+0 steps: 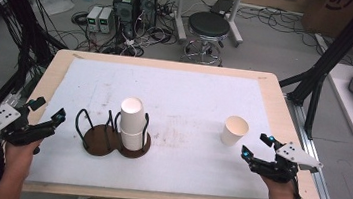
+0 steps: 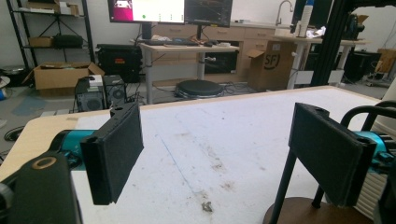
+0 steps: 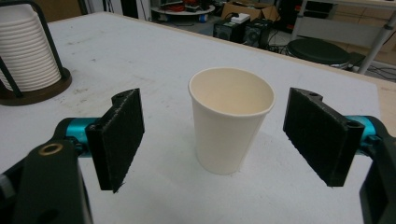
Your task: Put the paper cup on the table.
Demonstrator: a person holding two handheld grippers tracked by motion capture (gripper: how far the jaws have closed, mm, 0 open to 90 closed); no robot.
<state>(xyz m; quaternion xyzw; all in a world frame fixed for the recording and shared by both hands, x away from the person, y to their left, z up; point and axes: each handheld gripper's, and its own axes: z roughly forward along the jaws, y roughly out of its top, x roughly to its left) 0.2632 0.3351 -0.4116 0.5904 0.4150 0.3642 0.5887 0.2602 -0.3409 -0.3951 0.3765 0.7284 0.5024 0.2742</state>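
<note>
Resting on the tabletop (image 1: 91, 77), a wire cup holder (image 1: 97, 138) is seen just right of the left hand-held gripper (image 1: 48, 109), jaws wide. A paper cup (image 3: 229, 120) stands upright, untouched, between the right hand-held gripper's (image 3: 212, 140) wide jaws.

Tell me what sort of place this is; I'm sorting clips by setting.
Most likely a robotics lab or workshop: computer towers and tangled cables on the floor, monitors on a desk beyond the table, and a black frame around it.
</note>
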